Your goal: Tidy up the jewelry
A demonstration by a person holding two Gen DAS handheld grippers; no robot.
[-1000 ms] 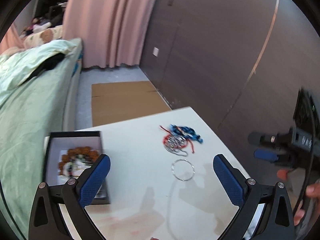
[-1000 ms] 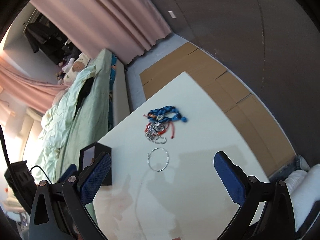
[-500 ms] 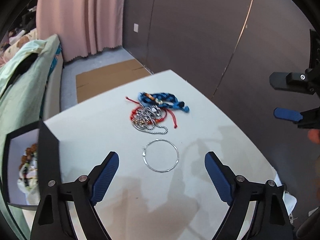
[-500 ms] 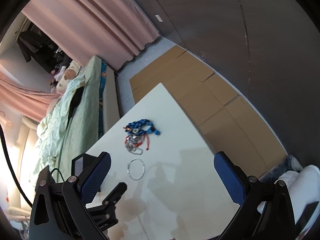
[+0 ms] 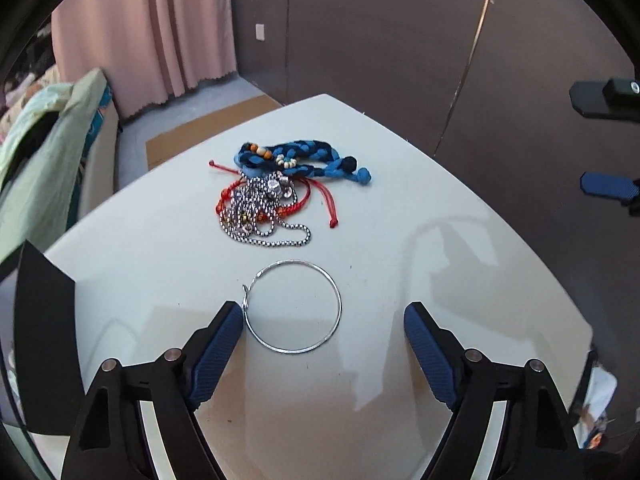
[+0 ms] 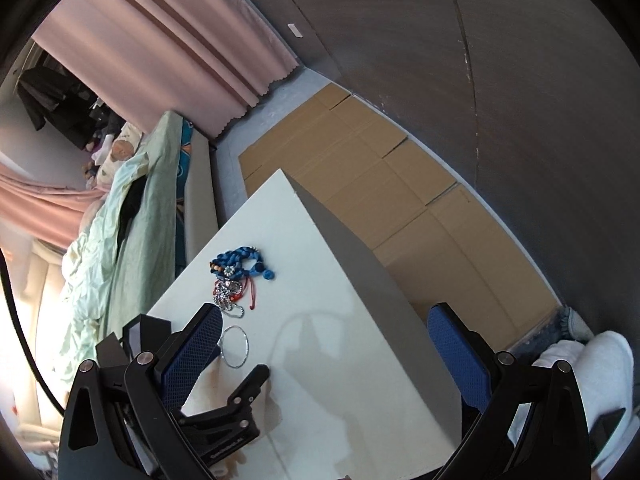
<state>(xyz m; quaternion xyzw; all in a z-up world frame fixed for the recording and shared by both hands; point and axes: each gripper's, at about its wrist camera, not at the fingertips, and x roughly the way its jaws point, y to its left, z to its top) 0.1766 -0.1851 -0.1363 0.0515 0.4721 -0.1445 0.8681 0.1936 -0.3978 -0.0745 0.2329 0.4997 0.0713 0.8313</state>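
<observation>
A thin silver hoop (image 5: 293, 306) lies flat on the white table (image 5: 460, 264). My left gripper (image 5: 324, 320) is open and low over the table, its left fingertip (image 5: 228, 320) at the hoop's left edge. Behind the hoop lies a tangle: a silver ball chain (image 5: 260, 216), a red cord bracelet (image 5: 308, 196) and a blue braided bracelet (image 5: 300, 156). My right gripper (image 6: 324, 332) is open and empty, held high to the right; it also shows in the left wrist view (image 5: 608, 188). The hoop (image 6: 235, 347) and the tangle (image 6: 236, 276) show small in the right wrist view.
A black jewelry box (image 5: 40, 320) stands at the table's left edge, its inside hidden. A bed with green bedding (image 6: 120, 220) runs along the left. Flat cardboard (image 6: 380, 184) lies on the floor beyond the table. A dark wall (image 5: 400, 40) stands behind.
My left gripper has moved right from the box and down toward the table, so the hoop now lies between its fingers. My right gripper has risen and drawn back.
</observation>
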